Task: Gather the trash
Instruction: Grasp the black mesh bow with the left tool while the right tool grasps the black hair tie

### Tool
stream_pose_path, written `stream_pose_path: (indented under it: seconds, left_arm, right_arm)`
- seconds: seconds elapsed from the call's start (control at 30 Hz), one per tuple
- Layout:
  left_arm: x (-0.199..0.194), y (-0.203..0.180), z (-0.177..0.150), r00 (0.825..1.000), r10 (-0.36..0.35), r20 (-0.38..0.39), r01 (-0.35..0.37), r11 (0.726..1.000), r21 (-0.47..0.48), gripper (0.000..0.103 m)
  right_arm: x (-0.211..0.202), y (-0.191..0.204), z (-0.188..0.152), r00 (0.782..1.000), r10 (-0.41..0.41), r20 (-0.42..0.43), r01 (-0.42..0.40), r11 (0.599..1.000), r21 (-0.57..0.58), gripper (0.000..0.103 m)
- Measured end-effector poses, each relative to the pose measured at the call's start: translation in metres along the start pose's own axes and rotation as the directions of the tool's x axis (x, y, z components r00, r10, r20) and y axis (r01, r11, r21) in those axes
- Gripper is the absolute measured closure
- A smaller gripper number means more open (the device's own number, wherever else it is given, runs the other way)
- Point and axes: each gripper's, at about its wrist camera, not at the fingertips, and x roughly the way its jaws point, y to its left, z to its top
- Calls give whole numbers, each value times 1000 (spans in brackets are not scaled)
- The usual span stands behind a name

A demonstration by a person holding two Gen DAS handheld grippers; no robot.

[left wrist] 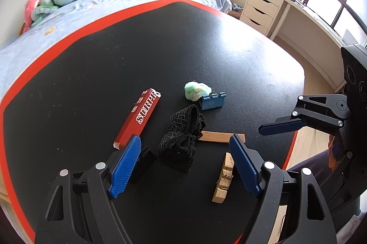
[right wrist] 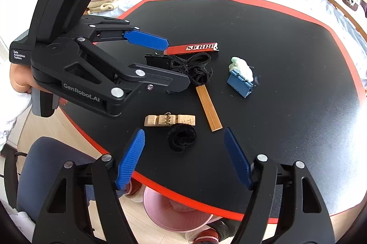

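Observation:
A black table (left wrist: 91, 60) with a red rim holds scattered litter. My left gripper (left wrist: 184, 163) is open and tilted down, its blue pads on either side of a black mesh cloth (left wrist: 181, 136) without touching it. A small black box (left wrist: 143, 160) sits by the left pad, and a wooden clothespin (left wrist: 223, 177) lies by the right pad. My right gripper (right wrist: 184, 156) is also open above the table's near edge. A black fuzzy ring (right wrist: 182, 137) lies just ahead between its fingers. The left gripper (right wrist: 177, 64) hangs over the mesh cloth (right wrist: 195, 69).
Also on the table (right wrist: 275, 37) are a red box (left wrist: 137, 115), a crumpled green-white tissue (left wrist: 197, 90), a blue clip (left wrist: 212, 100) and a wooden strip (right wrist: 208, 108). A pink bin (right wrist: 176, 209) stands on the floor under the near edge, with a chair (right wrist: 45, 163) to its left. A bed lies behind.

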Motion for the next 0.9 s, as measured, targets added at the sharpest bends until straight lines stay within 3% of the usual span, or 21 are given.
stream_pose_path:
  seconds: [0.07,0.27,0.57,0.9]
  left_arm:
    - [3,2,0,1000,-1,-6,1,1000,1,31]
    - [10,3,1,1000,6,-22,-5,1000,18,51]
    - [15,3,0,999,12,-29,-12,1000,15,67]
    - [10,2,2,1000,28,-6,-28,1000,-8,74]
  right_arm:
    - [4,0,0,1000,3,-6,-3,1000,-3,44]
    - [9,0,1,1000,4,-11,-4,1000,-2,61]
    - [15,4,2,1000,-5,-24,5,1000,-4,76]
    - [10,0,-2,1000,-8,-3,9,1000,9,81]
